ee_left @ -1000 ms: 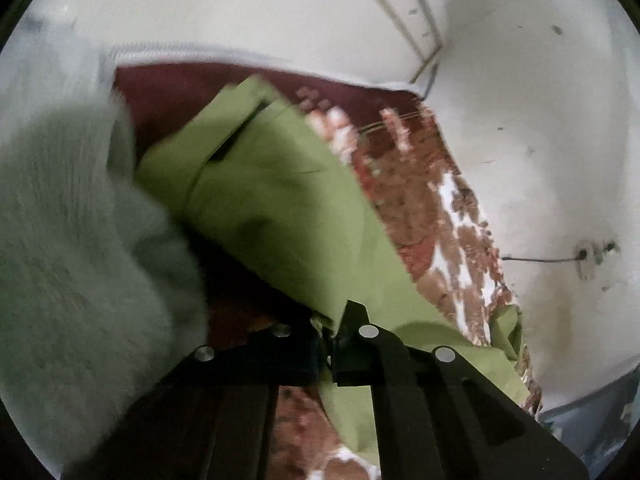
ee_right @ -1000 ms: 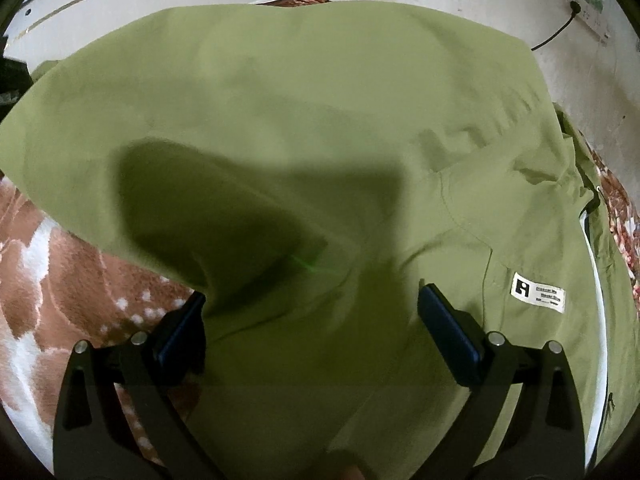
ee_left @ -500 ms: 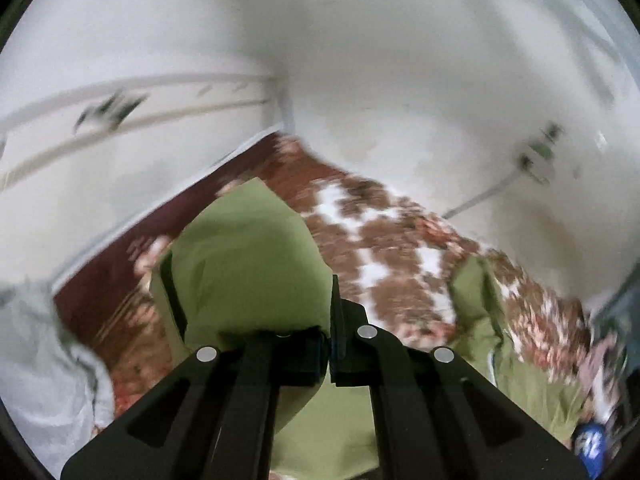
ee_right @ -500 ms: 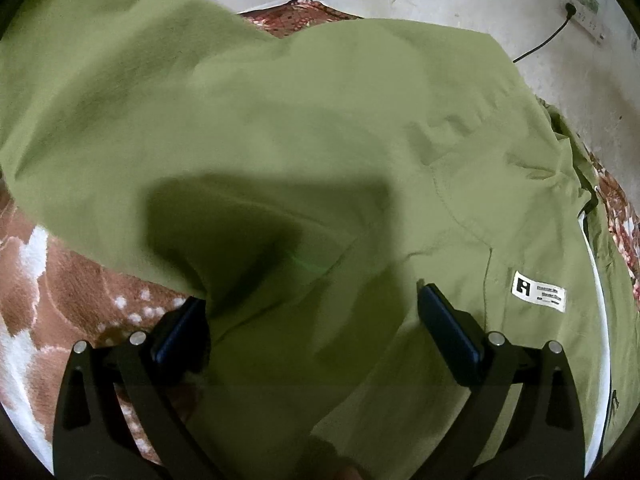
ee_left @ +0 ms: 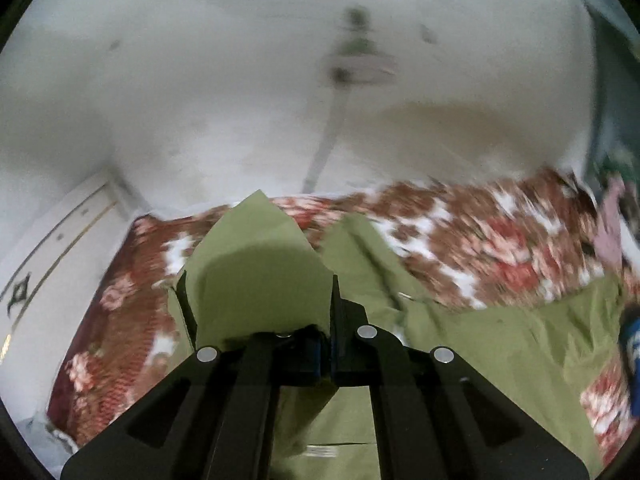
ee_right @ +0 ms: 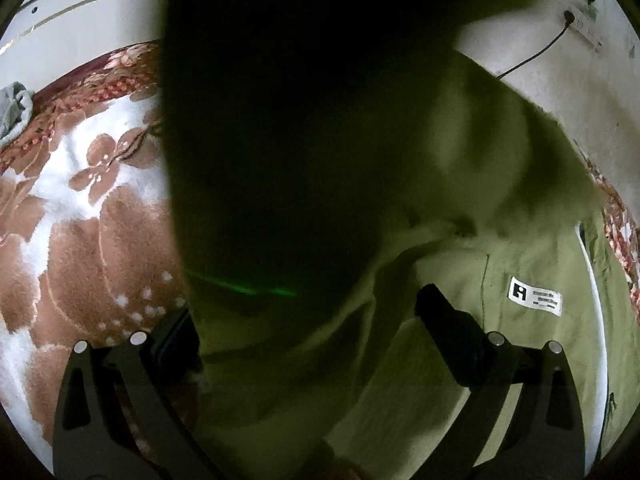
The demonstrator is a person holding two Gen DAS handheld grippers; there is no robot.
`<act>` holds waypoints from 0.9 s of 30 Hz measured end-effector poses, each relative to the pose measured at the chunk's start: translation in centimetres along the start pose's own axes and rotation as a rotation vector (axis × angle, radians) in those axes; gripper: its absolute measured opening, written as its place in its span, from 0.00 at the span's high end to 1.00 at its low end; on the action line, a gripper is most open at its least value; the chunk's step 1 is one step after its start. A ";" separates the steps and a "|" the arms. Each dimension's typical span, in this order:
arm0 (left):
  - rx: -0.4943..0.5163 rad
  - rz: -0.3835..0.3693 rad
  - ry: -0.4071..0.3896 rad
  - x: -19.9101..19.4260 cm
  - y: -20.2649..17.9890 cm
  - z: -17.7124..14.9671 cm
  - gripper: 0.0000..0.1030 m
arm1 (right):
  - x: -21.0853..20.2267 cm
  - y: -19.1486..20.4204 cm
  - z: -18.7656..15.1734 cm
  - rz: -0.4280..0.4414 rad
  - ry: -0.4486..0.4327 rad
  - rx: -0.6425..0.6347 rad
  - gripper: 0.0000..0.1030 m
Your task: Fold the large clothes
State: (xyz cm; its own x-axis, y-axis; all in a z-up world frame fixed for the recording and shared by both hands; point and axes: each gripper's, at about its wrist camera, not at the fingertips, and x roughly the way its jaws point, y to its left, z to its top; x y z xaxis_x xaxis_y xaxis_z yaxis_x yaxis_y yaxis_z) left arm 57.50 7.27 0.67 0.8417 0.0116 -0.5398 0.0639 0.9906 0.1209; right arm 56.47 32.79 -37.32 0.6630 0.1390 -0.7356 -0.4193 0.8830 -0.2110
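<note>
A flowered blanket point(ee_left: 480, 248) is seen across the middle of the left view, and over it a green garment point(ee_left: 520, 340) is spread toward the lower right. A raised flap of that garment is pinched in the clenched left gripper point(ee_left: 331, 312), at centre frame. In the right view the garment point(ee_right: 520, 264) fills the centre and right, its white label point(ee_right: 535, 295) at lower right. The right gripper point(ee_right: 308, 316) is held released, cloth lying between its spread jaws, unpinched. The flap is judged nearer the left hand.

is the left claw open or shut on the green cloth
Shut on it: the left claw has its fingers pressed together with a flap of the green cloth pinched and standing up between them.
</note>
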 end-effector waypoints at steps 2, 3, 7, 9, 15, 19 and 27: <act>0.063 -0.030 0.011 0.7 -4.9 -2.1 0.99 | 0.1 -0.4 0.0 0.016 -0.002 0.013 0.04; 0.130 -0.040 0.011 1.2 -8.6 -4.0 0.99 | 0.1 -0.7 0.0 0.027 -0.004 0.022 0.04; 0.353 -0.090 0.023 1.7 -19.8 -10.8 0.98 | 0.1 -1.3 -0.1 0.055 -0.009 0.036 0.04; 0.430 -0.123 0.043 1.5 -23.6 -14.1 0.98 | -1.0 -0.6 0.0 0.060 -0.014 0.043 0.04; 0.685 -0.083 0.148 3.9 -31.5 -23.4 0.98 | -2.8 -0.6 0.0 0.068 -0.035 0.079 0.04; 0.759 -0.022 0.220 7.4 -33.1 -25.1 0.97 | -4.1 -0.3 -0.1 0.125 -0.067 0.084 0.04; 0.793 0.114 0.249 8.3 -35.4 -26.1 0.38 | -7.9 -0.9 -3.1 0.340 0.035 0.087 0.04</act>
State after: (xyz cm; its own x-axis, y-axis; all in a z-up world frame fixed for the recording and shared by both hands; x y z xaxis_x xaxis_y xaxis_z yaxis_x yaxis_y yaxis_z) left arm 48.27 -24.12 -29.83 0.7289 0.2277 -0.6456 0.4218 0.5934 0.6855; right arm 49.71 29.45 -33.36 0.4724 0.4171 -0.7764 -0.5570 0.8240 0.1038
